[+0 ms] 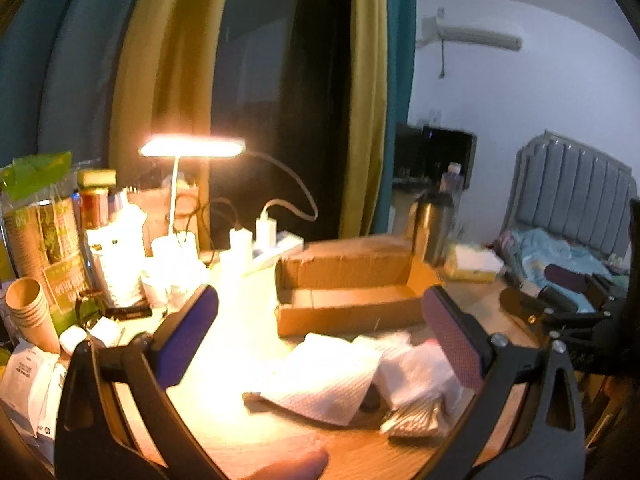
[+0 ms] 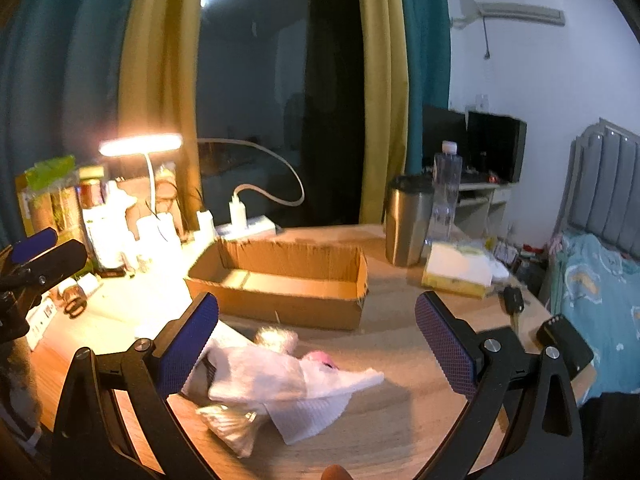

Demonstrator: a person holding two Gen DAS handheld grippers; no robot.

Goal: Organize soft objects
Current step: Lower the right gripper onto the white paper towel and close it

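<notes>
— What do we have closest to us?

— Our left gripper point(image 1: 320, 340) has its jaws spread wide and holds nothing; our right gripper point(image 2: 316, 344) is just as wide and just as empty. Both hover above the wooden table point(image 2: 392, 432).

— And the soft things?

— A loose heap of white cloths point(image 2: 280, 380) lies on the table just past our fingertips, with a white waffle-textured towel point(image 1: 324, 380) on its left side from the left view. Something pink point(image 2: 320, 358) peeks out of the heap; it's blurred, so we can't tell what it is.

— Beyond that?

— An open cardboard box point(image 2: 280, 300) sits just behind the heap, apart from it. Further back stand a steel tumbler point(image 2: 408, 220), a clear water bottle point(image 2: 444, 192) beside it, and the lit desk lamp point(image 1: 192, 147) at far left.
</notes>
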